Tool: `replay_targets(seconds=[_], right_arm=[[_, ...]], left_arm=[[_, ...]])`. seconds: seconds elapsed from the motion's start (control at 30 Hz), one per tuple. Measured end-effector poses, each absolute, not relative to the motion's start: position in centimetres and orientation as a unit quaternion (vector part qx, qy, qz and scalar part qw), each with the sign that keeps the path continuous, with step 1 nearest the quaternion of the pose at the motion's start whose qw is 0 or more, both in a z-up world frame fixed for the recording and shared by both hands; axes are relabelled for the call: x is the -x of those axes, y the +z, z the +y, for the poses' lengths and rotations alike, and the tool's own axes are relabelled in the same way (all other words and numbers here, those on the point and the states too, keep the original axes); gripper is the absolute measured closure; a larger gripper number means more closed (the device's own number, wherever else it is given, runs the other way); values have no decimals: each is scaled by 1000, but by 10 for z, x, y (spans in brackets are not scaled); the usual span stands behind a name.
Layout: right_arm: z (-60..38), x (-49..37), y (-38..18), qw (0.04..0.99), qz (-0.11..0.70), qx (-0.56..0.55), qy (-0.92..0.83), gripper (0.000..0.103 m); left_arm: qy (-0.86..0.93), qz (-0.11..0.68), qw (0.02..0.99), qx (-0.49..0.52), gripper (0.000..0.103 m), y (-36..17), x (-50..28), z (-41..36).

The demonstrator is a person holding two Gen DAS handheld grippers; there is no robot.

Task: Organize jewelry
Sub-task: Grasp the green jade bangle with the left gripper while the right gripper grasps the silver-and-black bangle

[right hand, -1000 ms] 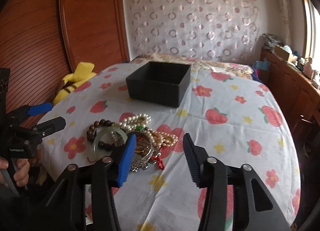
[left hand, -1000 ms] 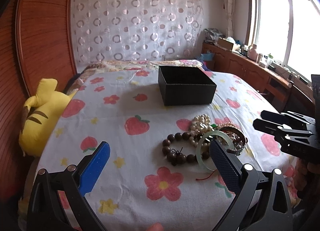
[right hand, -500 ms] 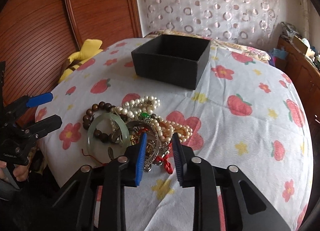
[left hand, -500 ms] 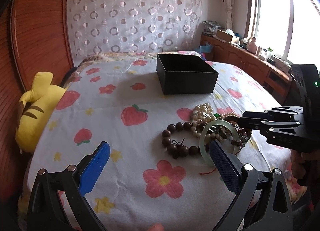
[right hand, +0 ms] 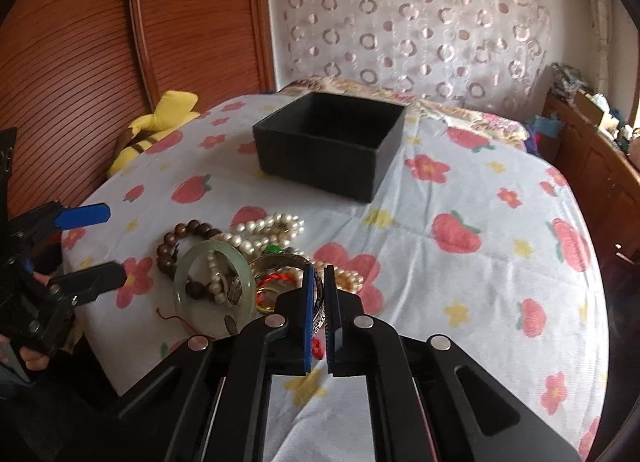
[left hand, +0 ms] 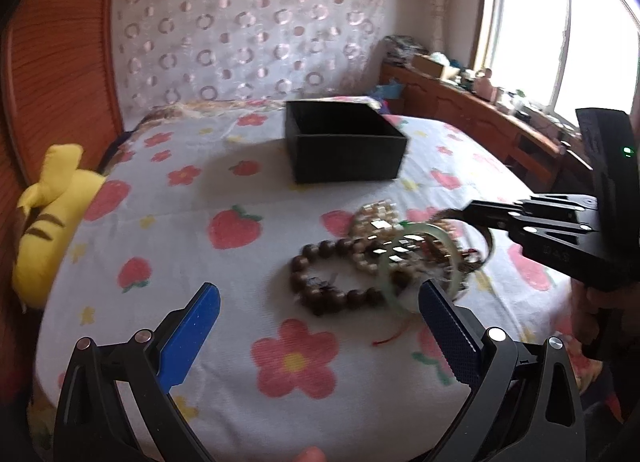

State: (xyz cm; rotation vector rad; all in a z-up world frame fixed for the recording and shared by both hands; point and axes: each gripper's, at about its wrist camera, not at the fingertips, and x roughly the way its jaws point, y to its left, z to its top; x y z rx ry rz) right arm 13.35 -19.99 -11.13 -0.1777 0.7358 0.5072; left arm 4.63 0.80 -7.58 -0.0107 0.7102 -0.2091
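Right claw (right hand: 318,286) pinches an engraved silver bangle (right hand: 280,262) in the tangled jewelry pile; left claw (left hand: 316,326) spread wide

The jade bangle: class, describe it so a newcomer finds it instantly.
Start at the black box on the flowered bedspread, then drop to the jewelry pile nearer the camera. The jade bangle is its one smooth, pale green solid ring; its neighbours are beaded strands.

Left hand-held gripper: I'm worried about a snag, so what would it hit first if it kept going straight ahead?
Probably the wooden bead bracelet at the pile's near edge, past bare bedspread; the black box lies farther back. Depth is uncertain.
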Motion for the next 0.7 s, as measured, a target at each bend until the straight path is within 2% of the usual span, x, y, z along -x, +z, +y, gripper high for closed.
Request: replay_targets(seconds=[0.03, 0.07, 0.1, 0.13, 0.2, 0.3, 0.37, 0.43, 0.53, 0.7], right_arm=[[-201, -134, -111, 899, 354, 87, 243, 98], [-201, -134, -110, 899, 353, 88, 243, 98], [-201, -134, -110, 900, 352, 90, 242, 98], [-201, -135, -109, 900, 351, 91, 242, 98], [-200, -135, -110, 900, 351, 94, 240, 98], [-200, -135, -110, 900, 351, 91, 241, 98], [-200, -135, -110, 901, 350, 89, 239, 97], [-200, -136, -110, 901, 350, 88, 239, 98], [-200, -136, -110, 901, 349, 88, 240, 98], [-201, -138, -109, 905, 348, 89, 230, 98]], left_arm=[[-116, 346, 931, 8, 7, -75, -47, 6], [-134, 347, 928, 12, 12, -74, -50, 3], [-143, 351, 925, 12, 23, -75, -54, 1], [-147, 356, 923, 8, 28, -76, -58, -2], [-164, 366, 916, 1, 47, -80, -68, -10], [-183, 379, 907, -6, 66, -85, -82, -19], [-195, 386, 902, -11, 75, -88, -88, -25], [-200, 387, 900, -17, 78, -89, -92, -31], [-205, 388, 898, -17, 90, -89, -97, -35], [-202, 377, 904, -28, 96, -88, -95, -38]])
